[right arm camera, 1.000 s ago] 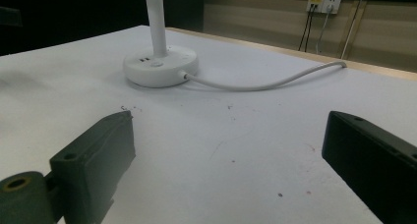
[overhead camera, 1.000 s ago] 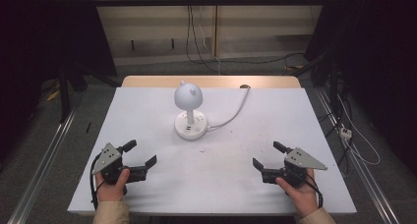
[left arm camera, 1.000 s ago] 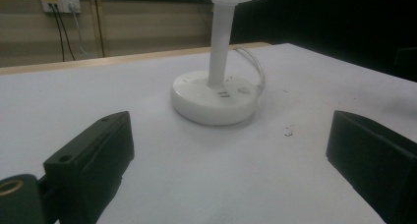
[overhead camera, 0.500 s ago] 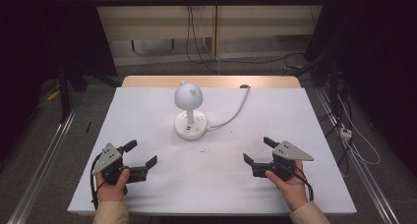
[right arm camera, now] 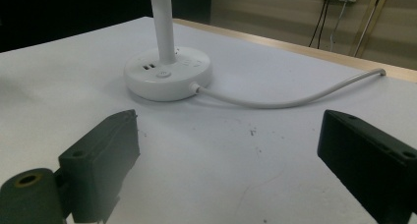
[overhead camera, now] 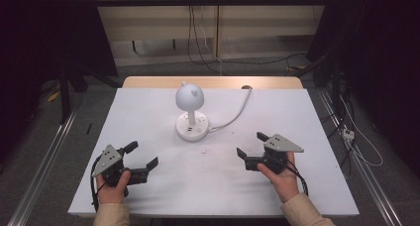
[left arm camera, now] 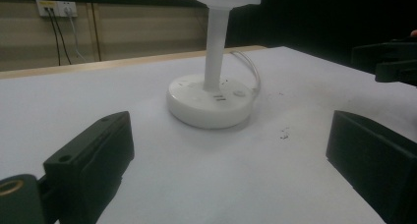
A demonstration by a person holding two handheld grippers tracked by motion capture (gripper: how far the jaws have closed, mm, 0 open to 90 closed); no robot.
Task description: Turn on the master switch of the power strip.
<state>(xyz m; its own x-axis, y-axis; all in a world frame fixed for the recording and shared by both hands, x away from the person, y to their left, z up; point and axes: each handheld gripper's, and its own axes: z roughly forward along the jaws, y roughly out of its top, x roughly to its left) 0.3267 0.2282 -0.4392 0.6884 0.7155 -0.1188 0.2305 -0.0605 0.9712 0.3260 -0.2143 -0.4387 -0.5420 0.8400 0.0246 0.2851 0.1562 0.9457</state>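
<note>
A white desk lamp (overhead camera: 190,112) with a dome head and a round base (left arm camera: 211,103) stands at the table's middle, toward the back. Its white cable (overhead camera: 236,114) runs from the base to the back edge. My left gripper (overhead camera: 143,153) rests at the front left, open and holding nothing, with its jaws aimed at the base. My right gripper (overhead camera: 250,143) is at the front right, open and empty too, a short way from the base (right arm camera: 167,76). The cable (right arm camera: 295,98) curves just ahead of its jaws. The right gripper's dark jaws (left arm camera: 393,62) also show at the left gripper view's right edge.
The white tabletop (overhead camera: 148,117) has a wooden strip (overhead camera: 213,82) along its back edge. A few dark specks (overhead camera: 203,150) lie in front of the lamp. Wall sockets with hanging cables (overhead camera: 195,18) are behind the table. Metal rails (overhead camera: 44,161) run along the floor on both sides.
My right gripper has moved left and forward, toward the lamp base. The left gripper and the lamp have stayed where they were.
</note>
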